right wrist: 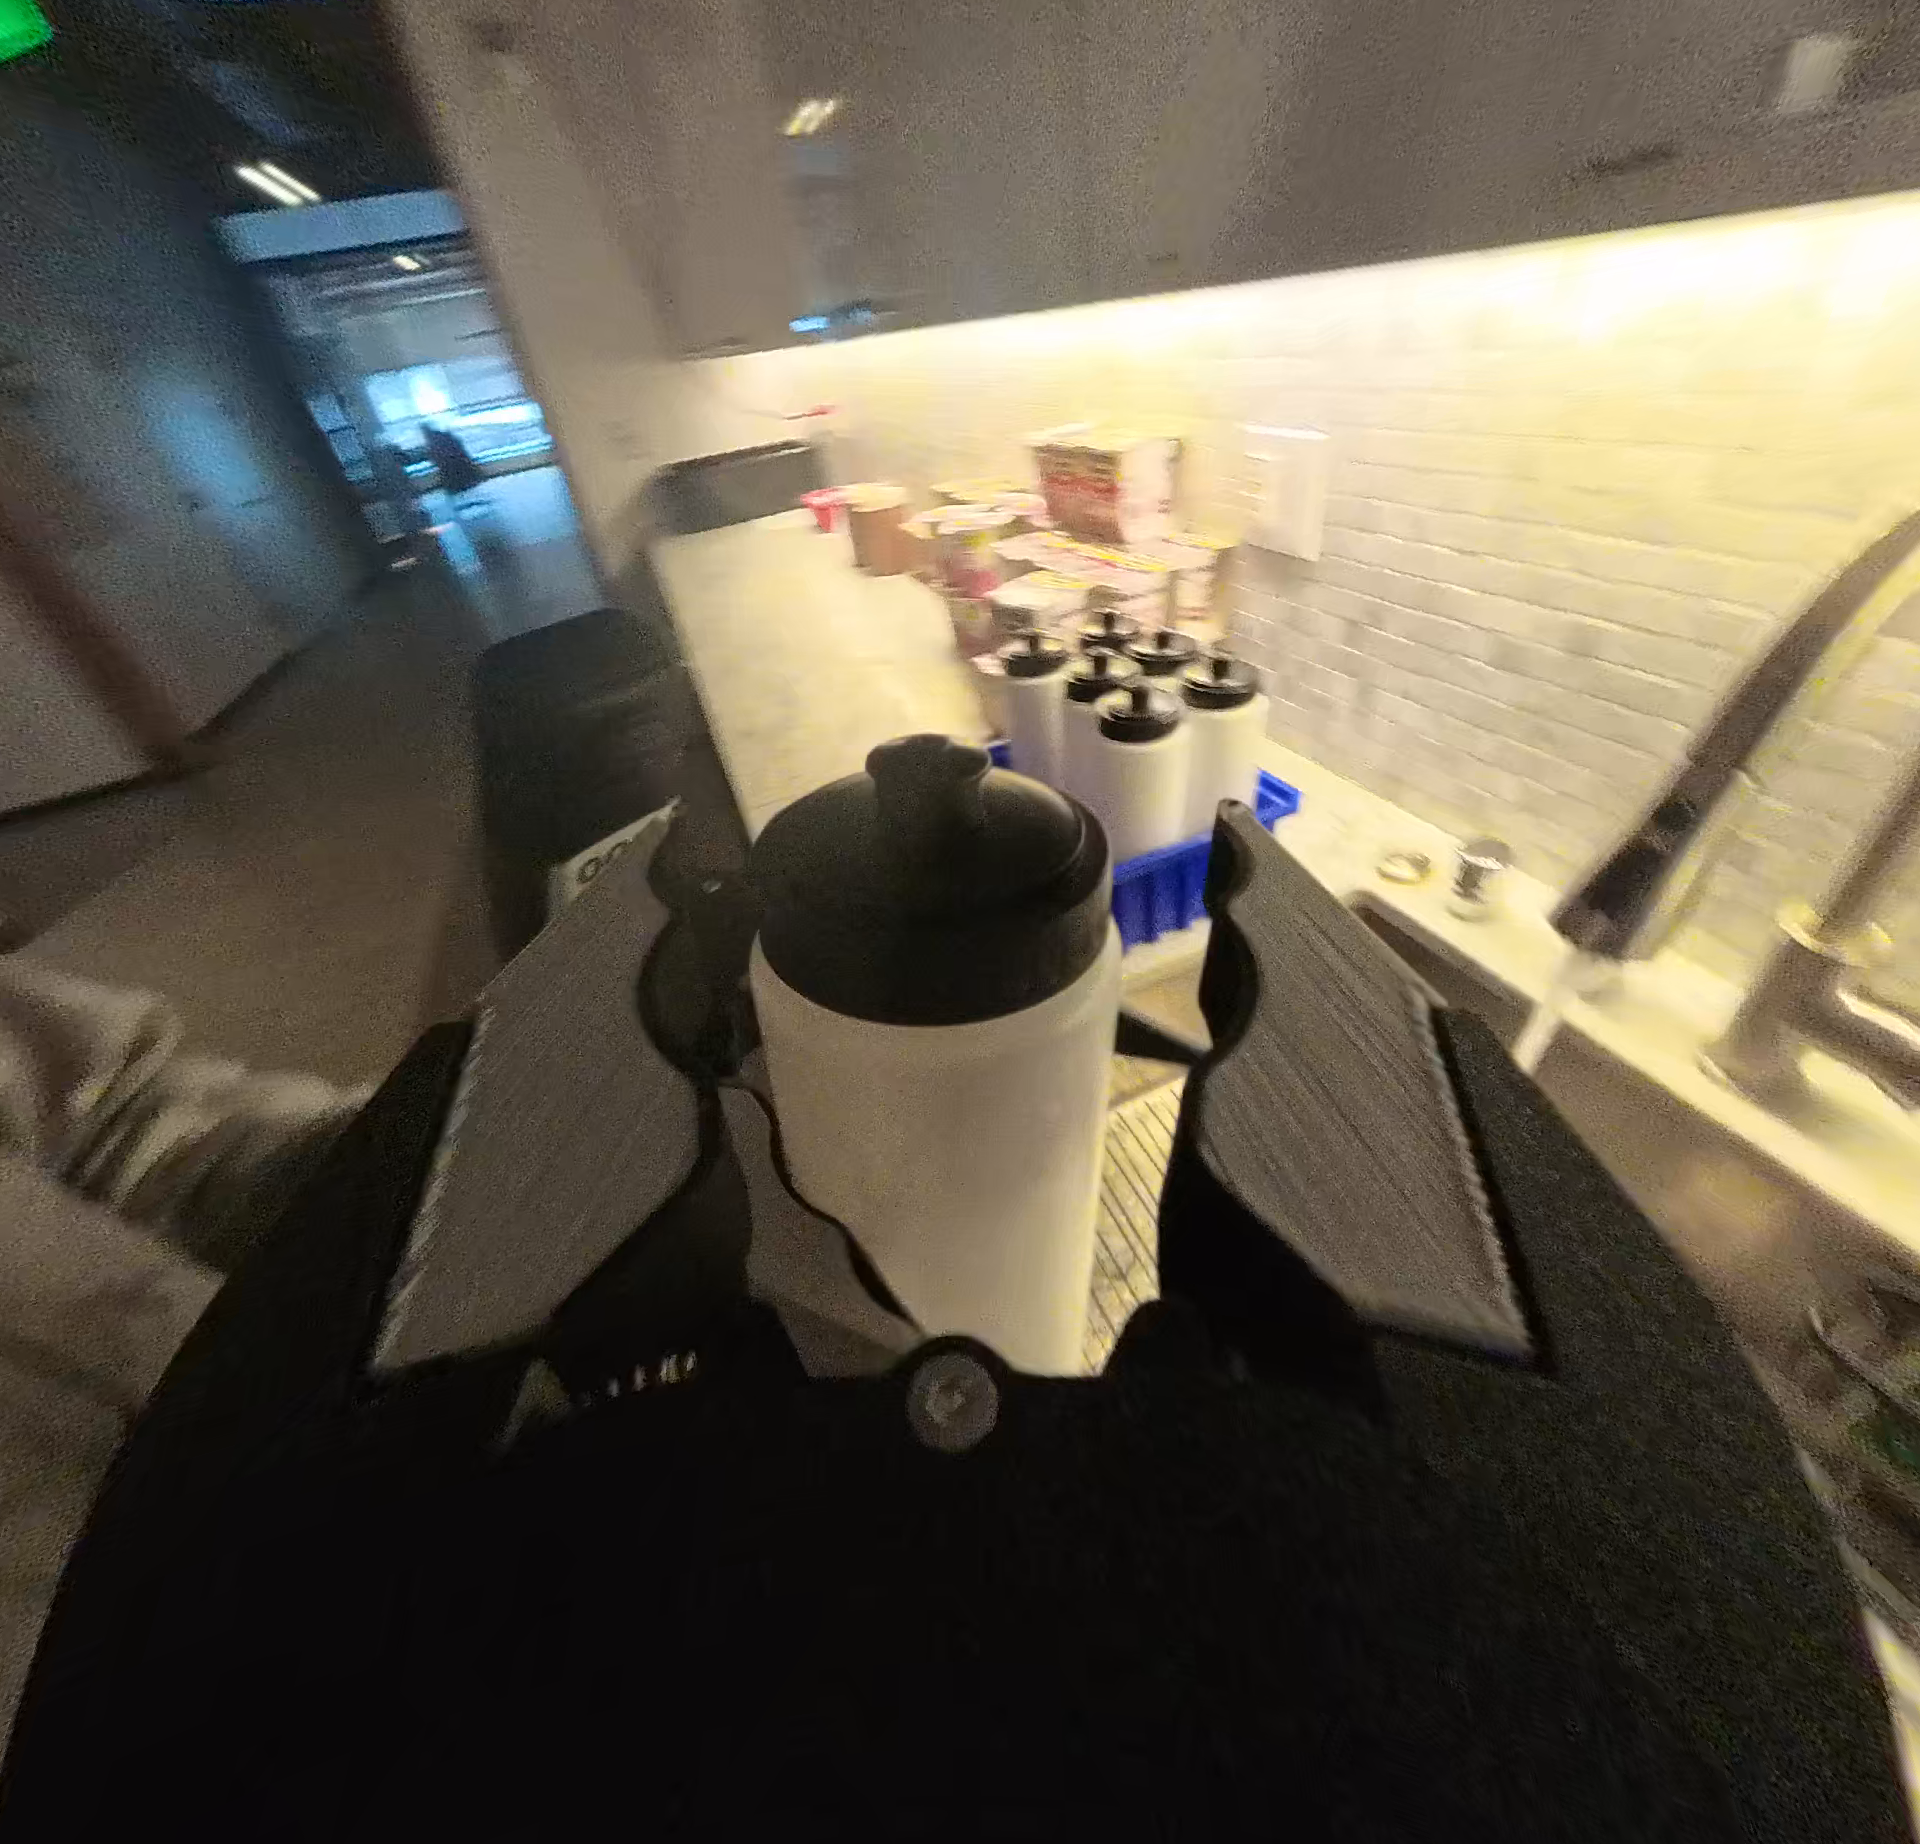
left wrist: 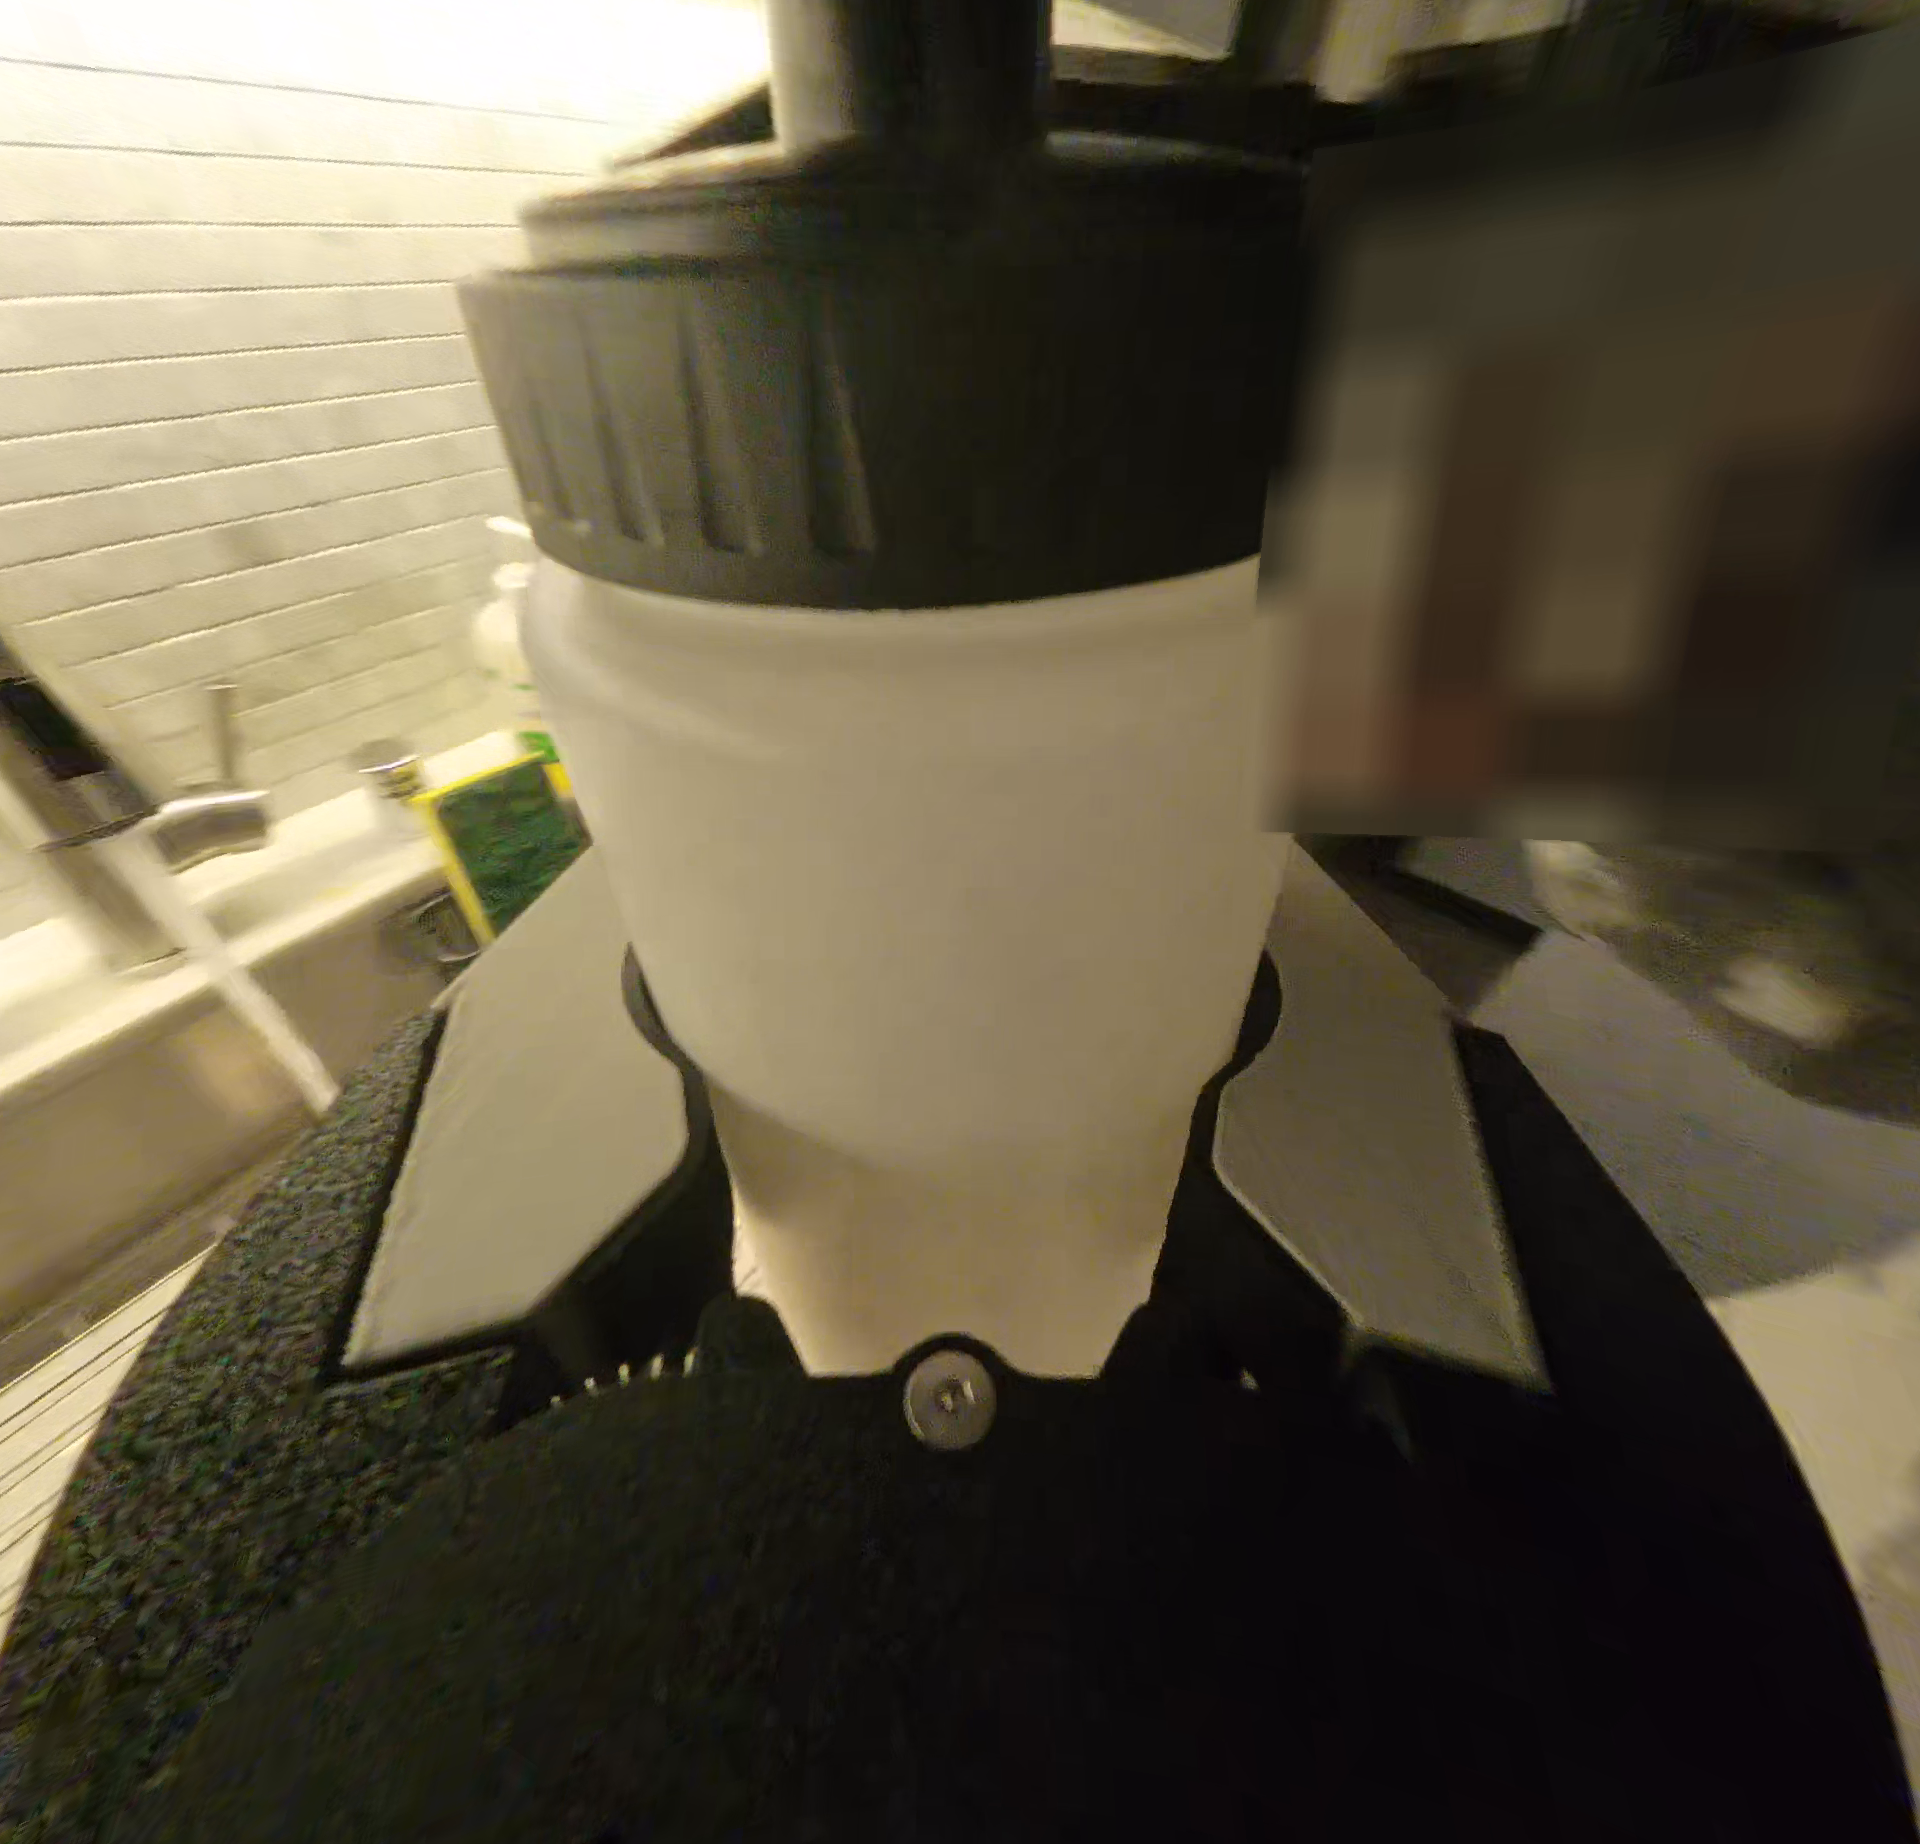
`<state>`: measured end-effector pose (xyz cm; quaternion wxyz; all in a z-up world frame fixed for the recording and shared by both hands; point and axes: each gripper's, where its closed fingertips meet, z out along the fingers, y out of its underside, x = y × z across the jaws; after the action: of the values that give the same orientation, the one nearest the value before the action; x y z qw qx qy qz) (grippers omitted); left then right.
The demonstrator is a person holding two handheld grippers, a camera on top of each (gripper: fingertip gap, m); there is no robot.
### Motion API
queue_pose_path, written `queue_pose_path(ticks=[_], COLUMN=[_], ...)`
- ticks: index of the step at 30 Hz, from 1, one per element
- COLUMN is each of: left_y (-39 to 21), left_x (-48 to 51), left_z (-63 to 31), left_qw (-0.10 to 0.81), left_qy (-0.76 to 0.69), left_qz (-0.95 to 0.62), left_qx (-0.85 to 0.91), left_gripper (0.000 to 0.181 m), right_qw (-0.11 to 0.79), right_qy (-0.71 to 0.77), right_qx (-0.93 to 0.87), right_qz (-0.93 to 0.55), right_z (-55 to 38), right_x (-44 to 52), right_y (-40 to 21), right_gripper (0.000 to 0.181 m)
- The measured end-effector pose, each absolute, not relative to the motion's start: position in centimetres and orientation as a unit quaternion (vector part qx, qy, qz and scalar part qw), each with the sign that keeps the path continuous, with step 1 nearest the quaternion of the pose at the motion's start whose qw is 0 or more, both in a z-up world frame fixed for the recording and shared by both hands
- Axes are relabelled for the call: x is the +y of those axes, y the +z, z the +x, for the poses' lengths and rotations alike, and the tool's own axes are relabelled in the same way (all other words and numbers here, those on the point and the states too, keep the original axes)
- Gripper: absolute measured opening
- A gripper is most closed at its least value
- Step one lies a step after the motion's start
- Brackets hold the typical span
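My left gripper (left wrist: 951, 963) is shut on a white plastic bottle (left wrist: 914, 859) with a ribbed black screw cap (left wrist: 883, 423) and a pull spout, and holds it upright by the lower body. In the right wrist view the same kind of bottle (right wrist: 935, 1119) with its black cap (right wrist: 935, 890) stands between the fingers of my right gripper (right wrist: 948, 818). Those jaws are wide apart, with a clear gap on the right side. A dark finger of the other gripper shows against the bottle's left side (right wrist: 696, 963).
A steel sink (left wrist: 156, 1046) with a tap (right wrist: 1714, 755) running water lies alongside. A green-and-yellow sponge (left wrist: 509, 838) sits on its rim. A blue crate (right wrist: 1153, 890) holds several matching bottles (right wrist: 1132, 745). Cups and boxes (right wrist: 1091, 537) stand farther back, and a black bin (right wrist: 582, 724) on the floor.
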<state>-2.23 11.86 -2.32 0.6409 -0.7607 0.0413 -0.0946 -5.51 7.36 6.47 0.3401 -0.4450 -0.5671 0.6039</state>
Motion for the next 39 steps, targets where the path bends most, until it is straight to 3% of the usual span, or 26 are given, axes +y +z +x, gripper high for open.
queue_pose_path(ticks=[4,6,8,11,13,15,19,21,23,28,31,34,36,37,39], left_y=[-3.3,-3.3,-3.1,-2.4,-1.7,-1.6,-2.0,-2.5,-2.9,-3.0,-2.2,-1.5,-1.5,-1.5,-1.5], left_x=[12.6,12.6,12.2,10.6,10.0,10.3,11.2,11.5,11.9,12.1,11.7,11.3,11.6,11.7,11.7], left_z=[-2.4,-1.8,-0.4,3.4,5.2,4.6,1.5,0.3,0.0,0.4,2.3,5.5,5.0,4.3,2.7], left_qw=[0.634,0.635,0.635,0.634,0.633,0.639,0.648,0.646,0.643,0.639,0.65,0.655,0.661,0.663,0.666], left_qy=[-0.025,-0.03,-0.075,-0.153,-0.197,-0.192,-0.119,-0.08,-0.064,-0.059,-0.079,-0.138,-0.136,-0.121,-0.093], left_qz=[-0.772,-0.77,-0.765,-0.738,-0.724,-0.726,-0.746,-0.755,-0.76,-0.764,-0.747,-0.728,-0.726,-0.729,-0.734], left_qx=[0.036,0.051,0.082,0.17,0.19,0.168,0.102,0.079,0.067,0.069,0.114,0.149,0.132,0.122,0.095], left_gripper=[0.104,0.104,0.104,0.104,0.107,0.106,0.106,0.106,0.106,0.105,0.104,0.106,0.105,0.105,0.106], right_qw=[0.378,0.351,0.267,0.114,0.046,0.069,0.263,0.331,0.356,0.271,0.187,0.023,0.014,0.033,0.137], right_qy=[0.557,0.567,0.575,0.641,0.673,0.664,0.627,0.601,0.59,0.567,0.615,0.662,0.651,0.655,0.645], right_qx=[-0.557,-0.593,-0.666,-0.735,-0.721,-0.721,-0.659,-0.611,-0.576,-0.658,-0.737,-0.741,-0.748,-0.74,-0.72], right_qz=[-0.486,-0.452,-0.391,-0.188,-0.16,-0.184,-0.321,-0.395,-0.44,-0.416,-0.208,-0.114,-0.128,-0.15,-0.215], right_z=[-6.1,-5.7,-4.6,-0.1,0.6,-0.3,-3.2,-3.7,-4.0,-3.8,-0.7,1.9,1.0,0.4,-1.5], right_x=[7.3,6.7,5.6,3.0,3.0,3.1,5.7,6.5,6.7,6.0,3.6,3.2,2.9,2.8,3.6], right_y=[4.3,4.4,4.2,5.1,5.8,5.6,6.3,6.4,6.0,4.6,5.4,6.1,6.0,6.3,6.4], right_gripper=[0.079,0.078,0.078,0.078,0.078,0.087,0.101,0.095,0.077,0.077,0.077,0.077,0.078,0.087,0.097])
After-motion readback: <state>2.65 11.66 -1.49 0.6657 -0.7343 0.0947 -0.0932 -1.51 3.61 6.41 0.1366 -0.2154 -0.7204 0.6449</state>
